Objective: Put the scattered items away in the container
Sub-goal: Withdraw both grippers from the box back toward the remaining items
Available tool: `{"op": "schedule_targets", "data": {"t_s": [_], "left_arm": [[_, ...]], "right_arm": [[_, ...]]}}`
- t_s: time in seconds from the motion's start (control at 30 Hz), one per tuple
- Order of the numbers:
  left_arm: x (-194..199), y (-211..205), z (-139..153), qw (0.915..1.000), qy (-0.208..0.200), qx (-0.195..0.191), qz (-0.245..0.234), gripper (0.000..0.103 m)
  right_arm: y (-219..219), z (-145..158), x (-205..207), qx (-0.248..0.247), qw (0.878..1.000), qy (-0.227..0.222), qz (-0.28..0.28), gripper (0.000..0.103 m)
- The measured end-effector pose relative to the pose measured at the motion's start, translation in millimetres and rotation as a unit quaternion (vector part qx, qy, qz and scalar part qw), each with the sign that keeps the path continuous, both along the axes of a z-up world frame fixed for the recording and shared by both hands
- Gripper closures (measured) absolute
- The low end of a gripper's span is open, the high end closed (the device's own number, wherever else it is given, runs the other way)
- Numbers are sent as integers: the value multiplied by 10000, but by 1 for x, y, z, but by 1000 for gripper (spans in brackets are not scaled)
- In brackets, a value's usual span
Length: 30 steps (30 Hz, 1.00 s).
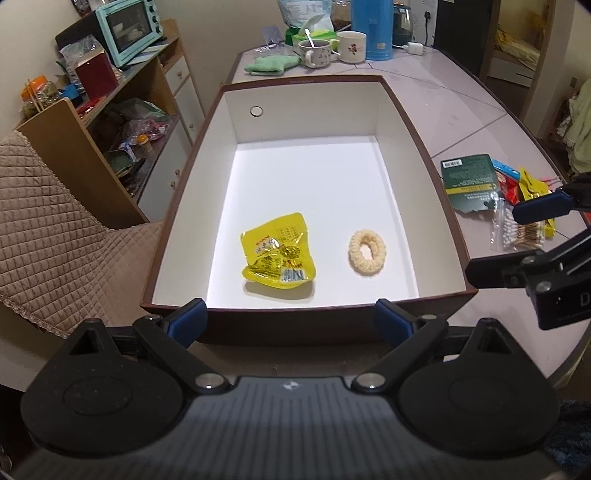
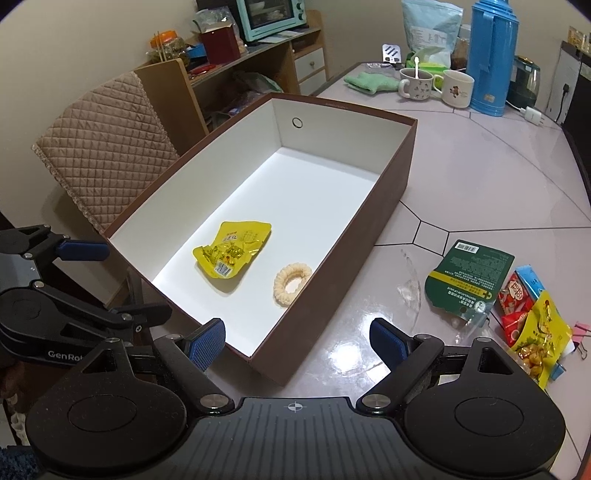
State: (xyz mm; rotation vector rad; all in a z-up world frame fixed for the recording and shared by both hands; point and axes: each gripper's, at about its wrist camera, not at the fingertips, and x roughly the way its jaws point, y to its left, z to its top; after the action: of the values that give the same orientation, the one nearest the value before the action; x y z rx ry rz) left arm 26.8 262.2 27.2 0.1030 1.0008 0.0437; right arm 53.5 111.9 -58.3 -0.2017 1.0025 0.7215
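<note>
Box (image 2: 373, 236) on the worktop (image 2: 480, 177): only the right view shows a pink clip (image 2: 580, 328) beyond it; packets (image 2: 532, 317) lie right of the right gripper (image 2: 297, 341), both grippers gaping empty.

A glossy pale lilac tiled surface (image 2: 480, 177) with thin dark seams reflects a bright ceiling light. At its far end stand a tall blue plastic thermos jug (image 2: 489, 55), two white patterned ceramic mugs (image 2: 415, 84), a folded mint-green cloth (image 2: 371, 83) and a pale printed pouch bag (image 2: 432, 29). Beside the surface stands a brown wooden chair draped in a tan quilted cover (image 2: 107, 147). Behind it a light brown wooden shelf unit (image 1: 122, 122) with white drawers, cluttered with bags and jars, stands against a plain cream wall (image 2: 74, 44). On top of the unit sit a mint-green toaster oven (image 1: 127, 27) and a dark red box (image 1: 96, 72).
</note>
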Motion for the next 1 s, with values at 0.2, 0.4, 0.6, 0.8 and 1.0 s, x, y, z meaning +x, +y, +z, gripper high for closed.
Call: {"op": "schedule_targets", "data": {"t_s": [0.2,0.4,0.6,0.8,1.0], "left_arm": [[1,-2,-2,9999,22,28,-107,6],[3,-6,-3,9999,48,64,-129,6],[1,-14,0,10000,-8,52,21,6],[-1,-35,10,9996,-230,-26,152,6],[11,-81,16,9994,-333,46,16,7]], "right_arm": [[-4,3,-3,99,9998,-142,-27,15],[-9,5,-2,160,9997,-167,61,15],[-19,7,3,185,9992,-288,202,15],[-56,16,15,438,9980,-447,102,15],[-117,24,34,623,9966,-464,-276,15]]}}
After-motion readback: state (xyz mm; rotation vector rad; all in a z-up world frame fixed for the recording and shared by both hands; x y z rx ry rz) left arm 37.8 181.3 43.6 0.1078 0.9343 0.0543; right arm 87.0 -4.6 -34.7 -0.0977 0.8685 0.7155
